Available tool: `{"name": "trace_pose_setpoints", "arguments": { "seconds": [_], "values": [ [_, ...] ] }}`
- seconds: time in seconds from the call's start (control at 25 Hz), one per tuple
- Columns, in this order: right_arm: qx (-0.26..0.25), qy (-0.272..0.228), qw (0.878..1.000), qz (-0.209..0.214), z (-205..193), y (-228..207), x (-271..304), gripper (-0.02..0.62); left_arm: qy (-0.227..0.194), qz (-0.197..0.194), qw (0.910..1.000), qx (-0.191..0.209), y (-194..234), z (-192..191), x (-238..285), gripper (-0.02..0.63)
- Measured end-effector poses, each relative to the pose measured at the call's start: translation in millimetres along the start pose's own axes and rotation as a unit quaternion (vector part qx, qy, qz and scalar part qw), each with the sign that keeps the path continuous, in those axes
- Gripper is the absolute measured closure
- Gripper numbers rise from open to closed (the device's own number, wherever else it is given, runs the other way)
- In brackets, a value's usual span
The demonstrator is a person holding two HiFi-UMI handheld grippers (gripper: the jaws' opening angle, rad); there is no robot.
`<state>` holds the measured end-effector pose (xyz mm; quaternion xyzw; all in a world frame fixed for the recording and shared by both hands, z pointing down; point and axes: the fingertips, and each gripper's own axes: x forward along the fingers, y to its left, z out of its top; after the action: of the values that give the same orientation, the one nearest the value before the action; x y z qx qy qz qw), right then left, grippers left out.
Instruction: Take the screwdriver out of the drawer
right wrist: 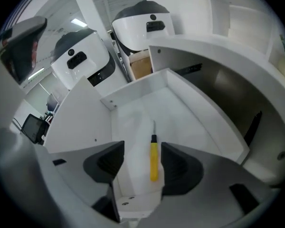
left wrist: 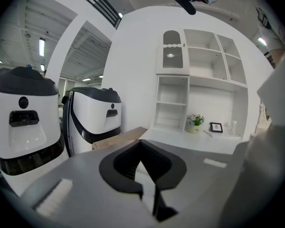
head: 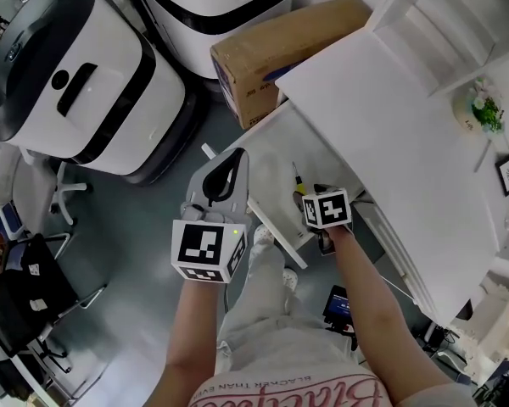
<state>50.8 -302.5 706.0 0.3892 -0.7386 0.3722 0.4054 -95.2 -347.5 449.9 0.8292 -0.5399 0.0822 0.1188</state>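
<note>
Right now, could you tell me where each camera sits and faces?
Head view: on the person's head, steeply down at the drawer; forearms show.
Left gripper view: on left hand-held gripper, level toward shelves; shut jaws show.
Right gripper view: on right hand-held gripper, down at screwdriver; open jaws show.
Shared: head and right views show the screwdriver.

Two tongs (head: 231, 161) (right wrist: 141, 152), one screwdriver (right wrist: 154, 161), one drawer (right wrist: 133, 109), two white machines (head: 76, 83) (head: 216, 2), one cardboard box (head: 280, 45).

White shirt (head: 297, 381), pink-red script lettering across front. Pale creased trousers (head: 267, 305); white shoe (head: 262, 237). Left gripper (head: 236, 158): matte grey shell, black ribbed pads, white cube with black square markers (head: 205, 251), small green light on cube. Right gripper (right wrist: 142, 161): same grey shell, black ribbed pads, matching marker cube (head: 327, 209).
</note>
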Motion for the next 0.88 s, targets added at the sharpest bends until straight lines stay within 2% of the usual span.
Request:
{"name": "trace_pose_setpoints", "arguments": {
  "seconds": [0.24,0.48,0.64,0.76,0.88],
  "values": [
    [0.005,0.061,0.998,-0.015,-14,-10,41,0.356,0.009,-0.001,0.9999,-0.007,13,-6,12,0.603],
    [0.007,0.091,0.996,-0.024,-17,-15,74,0.365,0.029,-0.018,0.9993,-0.014,11,-23,23,0.603],
    [0.006,0.129,0.991,-0.044,-30,-18,87,0.367,0.037,-0.021,0.9987,-0.029,14,-29,27,0.603],
    [-0.025,0.124,0.989,-0.074,-23,-28,92,0.400,0.047,-0.026,0.9982,-0.027,16,-36,30,0.603],
    [-0.028,0.117,0.989,-0.083,-19,-30,93,0.401,0.048,-0.025,0.9979,-0.035,20,-40,32,0.603]
  ]
}}
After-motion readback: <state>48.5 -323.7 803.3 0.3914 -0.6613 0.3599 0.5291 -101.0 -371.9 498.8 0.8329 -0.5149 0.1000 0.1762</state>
